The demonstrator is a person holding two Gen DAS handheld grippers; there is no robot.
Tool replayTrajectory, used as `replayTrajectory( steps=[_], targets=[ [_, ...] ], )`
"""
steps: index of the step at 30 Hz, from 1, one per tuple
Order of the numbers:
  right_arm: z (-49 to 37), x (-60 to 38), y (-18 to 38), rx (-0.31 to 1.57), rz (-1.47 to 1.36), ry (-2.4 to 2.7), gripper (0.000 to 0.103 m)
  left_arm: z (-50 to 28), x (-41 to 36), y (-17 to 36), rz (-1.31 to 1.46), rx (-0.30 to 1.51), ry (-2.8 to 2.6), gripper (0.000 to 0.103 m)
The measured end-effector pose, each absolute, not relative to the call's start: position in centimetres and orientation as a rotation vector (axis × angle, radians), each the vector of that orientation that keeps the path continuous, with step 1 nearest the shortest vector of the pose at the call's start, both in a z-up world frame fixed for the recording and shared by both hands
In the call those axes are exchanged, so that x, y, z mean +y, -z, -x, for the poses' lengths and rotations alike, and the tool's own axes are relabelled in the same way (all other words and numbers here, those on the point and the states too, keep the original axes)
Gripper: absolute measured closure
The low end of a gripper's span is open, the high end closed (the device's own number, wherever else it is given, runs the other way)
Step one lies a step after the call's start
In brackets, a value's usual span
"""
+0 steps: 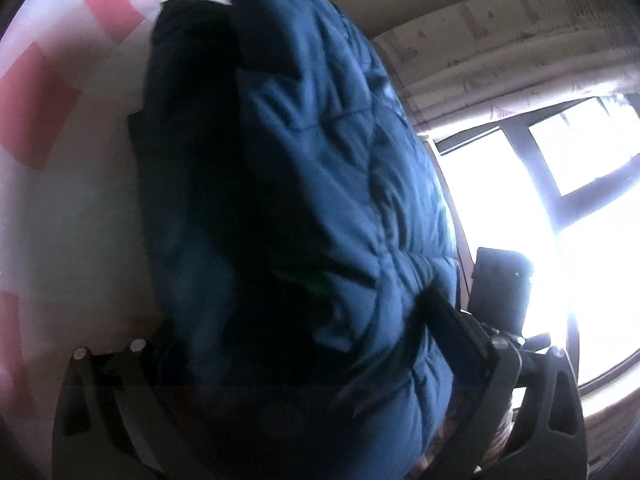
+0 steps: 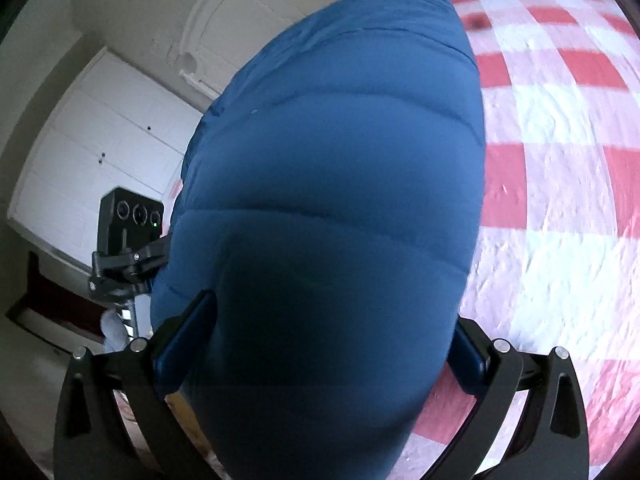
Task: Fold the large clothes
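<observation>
I gripped the blue puffer jacket [image 2: 332,184] in both tools, left [image 1: 304,320] and right [image 2: 332,344] (each clamped on padding), lifting it above the checkered bedspread [image 2: 560,152] for folding.

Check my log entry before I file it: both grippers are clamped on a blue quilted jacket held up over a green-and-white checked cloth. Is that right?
Not quite. The checked cloth is red and white, not green and white, as the right wrist view plainly shows. The rest holds: the left gripper and the right gripper each clamp the blue quilted jacket, which is held up over that cloth.

No text, label or number is legible — nothing readable anywhere.
</observation>
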State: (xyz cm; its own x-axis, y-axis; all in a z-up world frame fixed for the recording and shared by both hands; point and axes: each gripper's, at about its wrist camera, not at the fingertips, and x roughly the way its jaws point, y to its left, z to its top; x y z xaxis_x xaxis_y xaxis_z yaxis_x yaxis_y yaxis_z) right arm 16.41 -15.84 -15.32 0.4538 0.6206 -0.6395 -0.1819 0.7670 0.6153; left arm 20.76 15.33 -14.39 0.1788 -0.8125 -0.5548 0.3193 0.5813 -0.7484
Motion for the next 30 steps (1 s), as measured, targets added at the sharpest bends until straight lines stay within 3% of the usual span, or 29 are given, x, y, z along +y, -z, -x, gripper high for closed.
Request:
replayTrajectory(
  steps=[2, 4, 6, 15, 20, 23, 24, 26, 30],
  targets=[
    [-15.4, -15.3, 14.6, 0.915, -0.44, -0.522, 0.009, -20.0, 15.3, 13.8, 0.535, 1.053, 0.842, 0.008],
    [-14.5, -14.8, 13.7, 0.842, -0.365, -0.495, 0.015, -19.3, 15.4, 13.1, 0.548, 0.981, 0.818, 0.022],
    [-13.7, -14.4, 11.7, 0.758, -0.267, -0.462, 0.021, -18.8, 14.8, 11.7, 0.549, 0.887, 0.8, 0.027],
    [-14.4, -20.5, 3.4, 0.47, -0.182, -0.341, 0.023, -23.5, 6.5, 3.4, 0.515, 0.694, 0.864, 0.027],
    [-18.7, -26.8, 4.6, 0.562, -0.263, -0.252, 0.023, -28.8, -0.6, 5.9, 0.509, 0.851, 0.823, 0.027],
    [-21.5, -28.8, 9.6, 0.745, -0.345, -0.172, 0.023, -31.0, -4.7, 12.1, 0.5, 1.078, 0.736, 0.021],
    [-21.8, -29.6, 11.9, 0.817, -0.388, -0.143, 0.02, -30.7, -4.7, 12.7, 0.518, 1.052, 0.749, 0.017],
    [-20.9, -30.7, 13.5, 0.791, -0.464, -0.166, 0.019, -29.3, -5.1, 12.1, 0.448, 0.992, 0.763, 0.017],
    [-20.6, -30.5, 12.3, 0.809, -0.436, -0.098, 0.006, -28.7, -5.2, 10.8, 0.399, 1.002, 0.743, 0.017]
  ],
)
